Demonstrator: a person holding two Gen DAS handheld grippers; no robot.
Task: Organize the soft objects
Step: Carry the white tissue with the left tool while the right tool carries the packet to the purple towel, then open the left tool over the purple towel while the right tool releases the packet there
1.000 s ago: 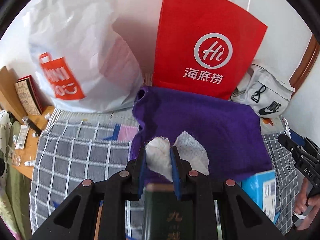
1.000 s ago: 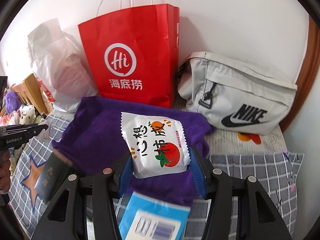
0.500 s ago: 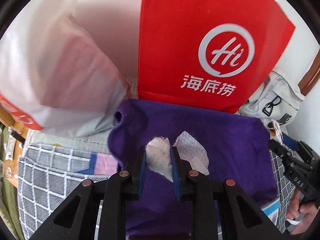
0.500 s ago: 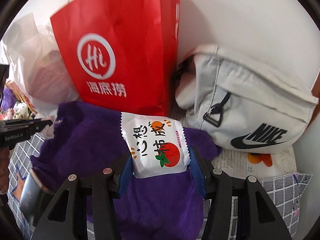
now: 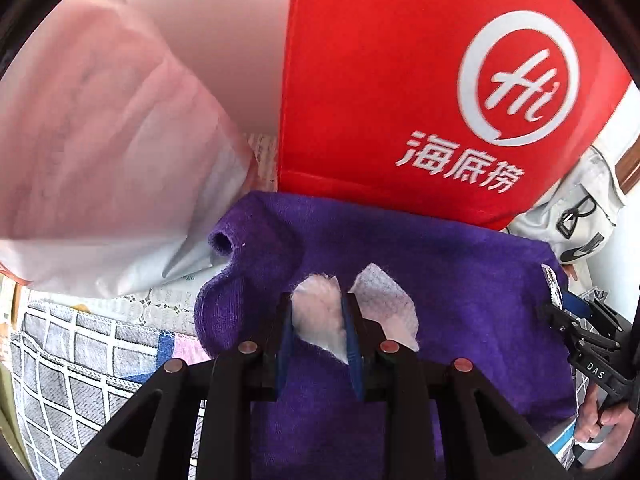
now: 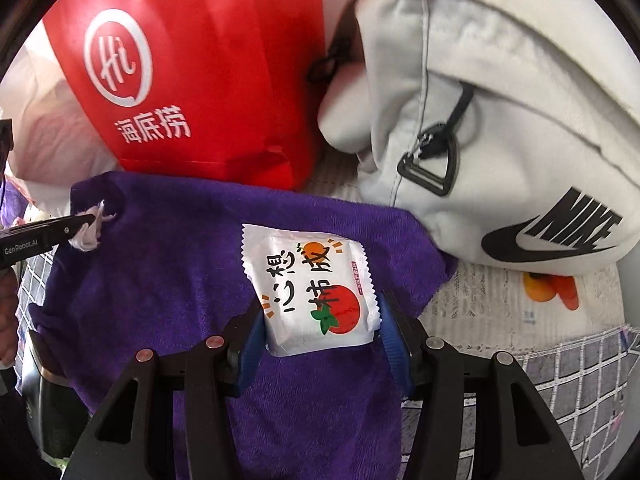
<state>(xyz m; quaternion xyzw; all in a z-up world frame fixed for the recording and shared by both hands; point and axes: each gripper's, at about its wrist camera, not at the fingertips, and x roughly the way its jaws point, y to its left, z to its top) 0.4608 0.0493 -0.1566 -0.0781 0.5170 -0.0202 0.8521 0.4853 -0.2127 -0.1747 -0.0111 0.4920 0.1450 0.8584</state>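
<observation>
**Both tongs gripping, angled steeply down**

The left tongs (image 5: pixel 318 328) point steeply downward, blue pads pinched narrowly on what they hold. The right tongs (image 6: pixel 320 320) tilt down likewise, pads set wider and clamped. A hand (image 5: pixel 596 420) grips the right tongs' handle.

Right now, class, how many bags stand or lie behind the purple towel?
3: a white plastic bag at left, a red paper bag in the middle, a grey sling bag at right. Others may be hidden.

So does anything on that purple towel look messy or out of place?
The towel is rumpled: its far left corner is curled into a roll beside the white plastic bag. Otherwise nothing is spilled or torn.
</observation>
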